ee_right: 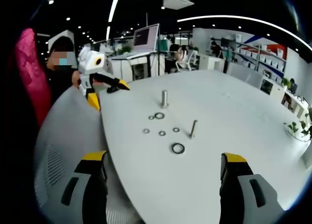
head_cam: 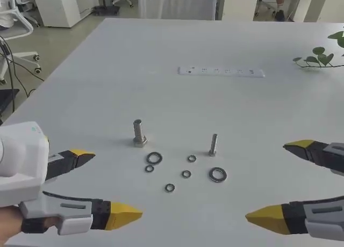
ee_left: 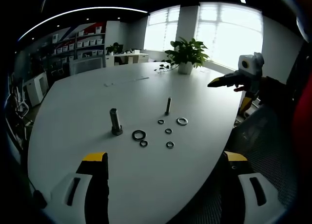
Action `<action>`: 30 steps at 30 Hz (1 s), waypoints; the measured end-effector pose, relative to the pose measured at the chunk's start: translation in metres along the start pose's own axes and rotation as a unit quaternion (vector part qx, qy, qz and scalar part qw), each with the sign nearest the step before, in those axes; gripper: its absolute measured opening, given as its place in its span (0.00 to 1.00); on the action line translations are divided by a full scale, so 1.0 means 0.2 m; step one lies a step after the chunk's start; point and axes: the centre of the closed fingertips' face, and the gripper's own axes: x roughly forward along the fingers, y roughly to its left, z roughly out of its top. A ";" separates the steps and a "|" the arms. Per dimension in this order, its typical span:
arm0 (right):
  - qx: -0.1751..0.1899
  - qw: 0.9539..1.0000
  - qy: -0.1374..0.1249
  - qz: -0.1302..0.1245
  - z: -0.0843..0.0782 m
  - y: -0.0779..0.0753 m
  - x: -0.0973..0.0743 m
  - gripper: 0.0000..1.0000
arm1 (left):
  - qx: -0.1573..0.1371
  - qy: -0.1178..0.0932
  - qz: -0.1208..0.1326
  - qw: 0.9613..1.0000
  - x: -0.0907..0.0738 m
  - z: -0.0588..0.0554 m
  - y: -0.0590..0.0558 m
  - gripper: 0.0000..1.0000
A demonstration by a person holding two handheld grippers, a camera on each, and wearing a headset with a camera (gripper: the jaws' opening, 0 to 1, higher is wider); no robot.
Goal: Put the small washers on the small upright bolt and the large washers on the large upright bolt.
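Note:
The large upright bolt (head_cam: 138, 133) stands left of the thinner small bolt (head_cam: 213, 145) on the white table. In front of them lie two large washers (head_cam: 154, 158) (head_cam: 217, 175) and several small washers (head_cam: 186, 174), loose and flat. My left gripper (head_cam: 110, 183) hovers open at the near left, short of the washers, holding nothing. My right gripper (head_cam: 270, 181) hovers open at the near right, also holding nothing. The left gripper view has the large bolt (ee_left: 114, 121) and small bolt (ee_left: 168, 106) ahead of its spread jaws. The right gripper view has the small bolt (ee_right: 193, 128) nearer.
A white power strip (head_cam: 221, 71) lies further back on the table (head_cam: 107, 75). A plant sprig (head_cam: 322, 56) reaches in at the far right edge. Office chairs (head_cam: 16, 21) stand off the left side. The table's near edge runs under both grippers.

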 end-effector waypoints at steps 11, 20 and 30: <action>0.000 1.000 0.002 0.002 0.00 0.00 0.01 0.97 | 0.000 0.001 0.001 1.000 0.00 0.00 0.00 0.96; -0.001 1.000 0.008 0.005 -0.02 -0.01 0.00 0.96 | -0.001 0.001 0.000 1.000 0.00 0.00 0.00 0.95; -0.007 1.000 0.014 0.008 -0.02 0.00 0.02 0.95 | 0.000 0.001 0.000 1.000 0.00 0.00 0.00 0.95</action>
